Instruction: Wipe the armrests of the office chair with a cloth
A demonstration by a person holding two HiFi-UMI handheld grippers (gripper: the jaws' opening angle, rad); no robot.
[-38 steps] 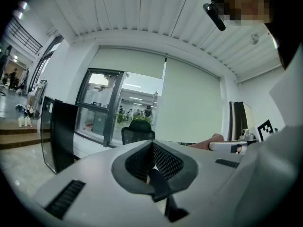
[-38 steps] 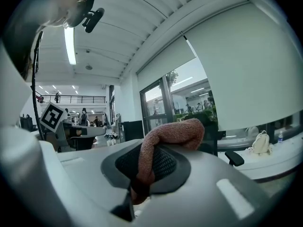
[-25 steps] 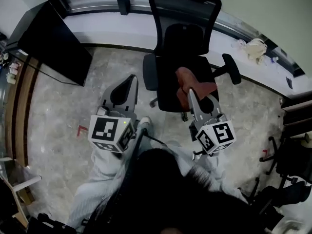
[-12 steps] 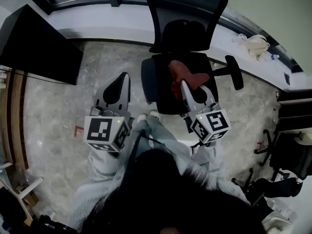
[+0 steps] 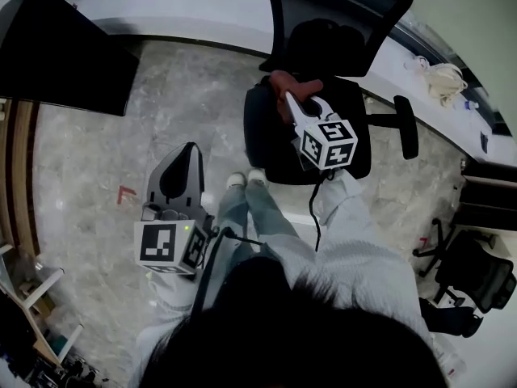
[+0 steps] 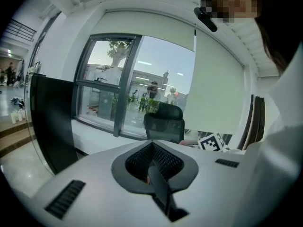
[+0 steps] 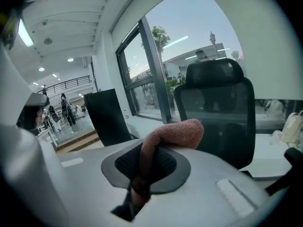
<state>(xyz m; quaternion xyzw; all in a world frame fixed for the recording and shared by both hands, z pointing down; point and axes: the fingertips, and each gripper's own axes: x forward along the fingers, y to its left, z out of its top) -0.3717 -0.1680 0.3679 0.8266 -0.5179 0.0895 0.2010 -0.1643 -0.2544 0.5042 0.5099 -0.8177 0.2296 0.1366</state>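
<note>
The reddish cloth (image 5: 292, 83), clamped in the right gripper (image 5: 289, 102), has been carried from the front edge of the office chair (image 5: 355, 148) seat toward its rear, with neither armrest (image 5: 406, 126) yet touched, while the clenched, empty left gripper (image 5: 184, 156) is held low over the floor (image 5: 97, 152).

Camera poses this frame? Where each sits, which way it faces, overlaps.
Head view: on the person's head, looking steeply down at office chair and floor; hair, legs, left claw, right claw show.
Left gripper view: on left claw, facing window and chair; its shut jaws show.
Right gripper view: on right claw, facing the chair's backrest; jaws clamp the cloth.
Shared: all see the chair.
</note>
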